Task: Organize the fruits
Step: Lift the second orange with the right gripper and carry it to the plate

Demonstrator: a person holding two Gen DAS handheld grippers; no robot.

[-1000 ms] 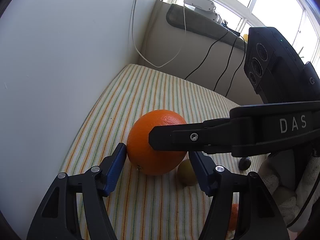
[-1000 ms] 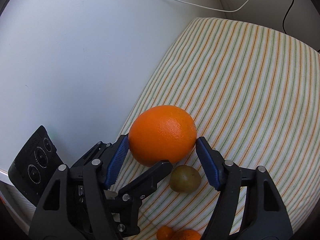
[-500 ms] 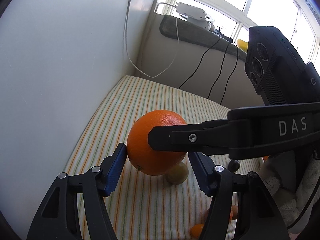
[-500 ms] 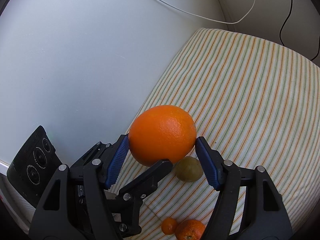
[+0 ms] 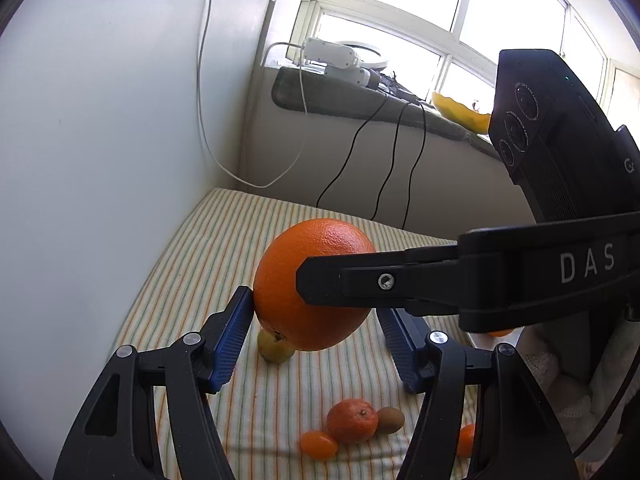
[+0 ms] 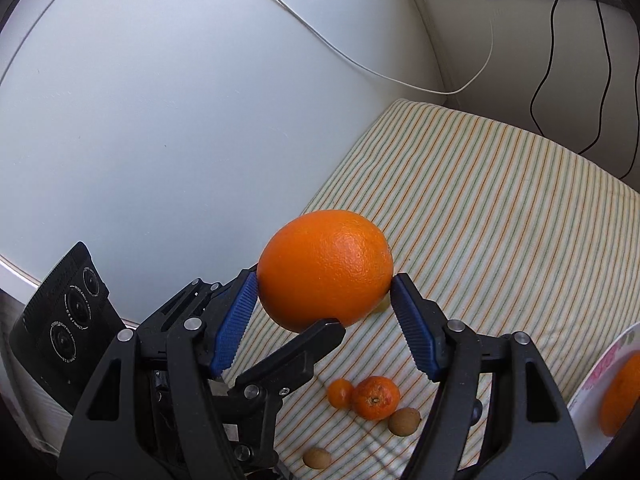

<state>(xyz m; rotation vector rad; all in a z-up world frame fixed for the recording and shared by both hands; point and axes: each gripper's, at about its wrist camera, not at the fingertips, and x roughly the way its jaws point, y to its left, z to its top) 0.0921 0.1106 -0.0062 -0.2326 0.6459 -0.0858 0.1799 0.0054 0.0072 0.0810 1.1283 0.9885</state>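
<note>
A large orange (image 5: 280, 280) (image 6: 324, 268) hangs in the air above the striped cloth (image 5: 192, 264) (image 6: 500, 216). Both grippers grip it at once. My left gripper (image 5: 314, 308) has its blue pads against the orange's sides, though my right gripper's black finger (image 5: 400, 284) crosses in front and hides the right-hand contact. My right gripper (image 6: 326, 282) presses its pads on both sides of the orange, with a left finger (image 6: 296, 356) just under it. A small yellow-green fruit (image 5: 274, 350) lies on the cloth below.
On the cloth lie a mandarin (image 5: 352, 420) (image 6: 376, 397), a tiny orange fruit (image 5: 318, 445) (image 6: 340, 392), and two brown kiwis (image 6: 404, 421) (image 6: 317, 458). A white plate (image 6: 600, 372) holding an orange (image 6: 618, 396) sits at right. Walls and hanging cables (image 5: 384, 176) bound the far side.
Both grippers have risen with the large orange held between them. The cloth has dropped away, and the small fruits and the plate have come into view below.
</note>
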